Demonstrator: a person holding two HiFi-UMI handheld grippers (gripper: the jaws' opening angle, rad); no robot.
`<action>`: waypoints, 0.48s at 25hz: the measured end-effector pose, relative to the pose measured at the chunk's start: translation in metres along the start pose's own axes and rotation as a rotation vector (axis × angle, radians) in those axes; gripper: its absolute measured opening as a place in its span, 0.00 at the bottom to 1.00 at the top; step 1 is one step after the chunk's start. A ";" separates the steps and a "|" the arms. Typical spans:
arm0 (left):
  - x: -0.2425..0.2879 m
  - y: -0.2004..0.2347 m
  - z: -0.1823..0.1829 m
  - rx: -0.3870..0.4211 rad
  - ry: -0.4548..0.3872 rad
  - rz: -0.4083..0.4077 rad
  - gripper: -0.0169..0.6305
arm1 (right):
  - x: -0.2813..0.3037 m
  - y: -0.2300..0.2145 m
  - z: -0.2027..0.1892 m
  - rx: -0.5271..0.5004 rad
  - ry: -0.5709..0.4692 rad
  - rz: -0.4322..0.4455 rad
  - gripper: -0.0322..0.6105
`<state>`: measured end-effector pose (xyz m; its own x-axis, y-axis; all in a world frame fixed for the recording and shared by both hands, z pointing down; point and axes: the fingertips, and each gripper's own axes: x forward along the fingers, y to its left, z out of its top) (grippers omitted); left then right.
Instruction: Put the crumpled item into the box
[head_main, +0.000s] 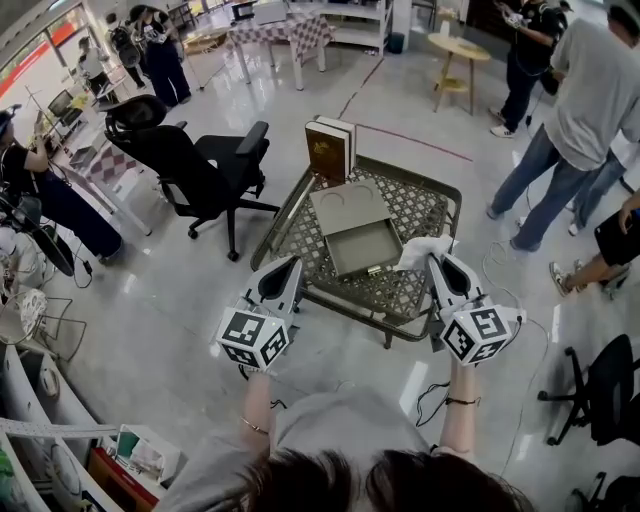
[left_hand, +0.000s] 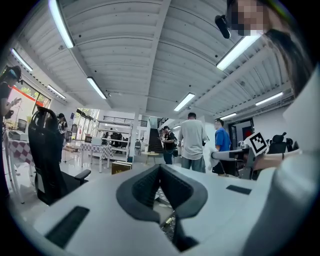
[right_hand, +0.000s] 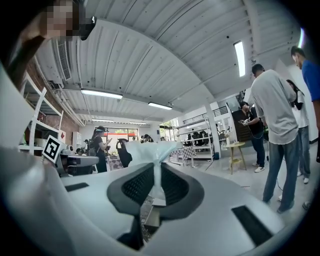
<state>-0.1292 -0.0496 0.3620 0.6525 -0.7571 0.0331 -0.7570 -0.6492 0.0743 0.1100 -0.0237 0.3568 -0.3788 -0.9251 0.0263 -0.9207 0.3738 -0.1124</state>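
Note:
My right gripper (head_main: 436, 258) is shut on a crumpled white item (head_main: 422, 250), which sticks out past the fingertips over the mesh table's near right part. In the right gripper view the item (right_hand: 155, 150) is pinched between the dark pads of that gripper (right_hand: 156, 167). An open grey box (head_main: 362, 247) lies on the table just left of the item, its lid (head_main: 348, 207) folded back behind it. My left gripper (head_main: 291, 262) hovers at the table's near left edge. Seen along its own jaws, the left gripper (left_hand: 160, 169) is shut with nothing between them.
The box rests on a low metal mesh table (head_main: 420, 215). Two books (head_main: 330, 148) stand at its far edge. A black office chair (head_main: 190, 160) is to the left. People (head_main: 580, 120) stand to the right, and a cable lies on the floor there.

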 end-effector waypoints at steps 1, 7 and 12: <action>0.001 0.001 -0.001 -0.003 0.001 0.001 0.05 | 0.002 -0.001 -0.001 0.002 0.002 0.000 0.14; 0.016 0.010 -0.004 -0.019 0.003 0.000 0.05 | 0.023 -0.004 0.001 -0.001 0.009 0.007 0.14; 0.028 0.009 -0.012 -0.036 0.021 0.003 0.05 | 0.034 -0.014 -0.007 0.010 0.039 0.018 0.14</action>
<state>-0.1174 -0.0759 0.3751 0.6510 -0.7572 0.0541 -0.7576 -0.6434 0.1100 0.1092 -0.0595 0.3658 -0.3985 -0.9150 0.0627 -0.9129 0.3892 -0.1227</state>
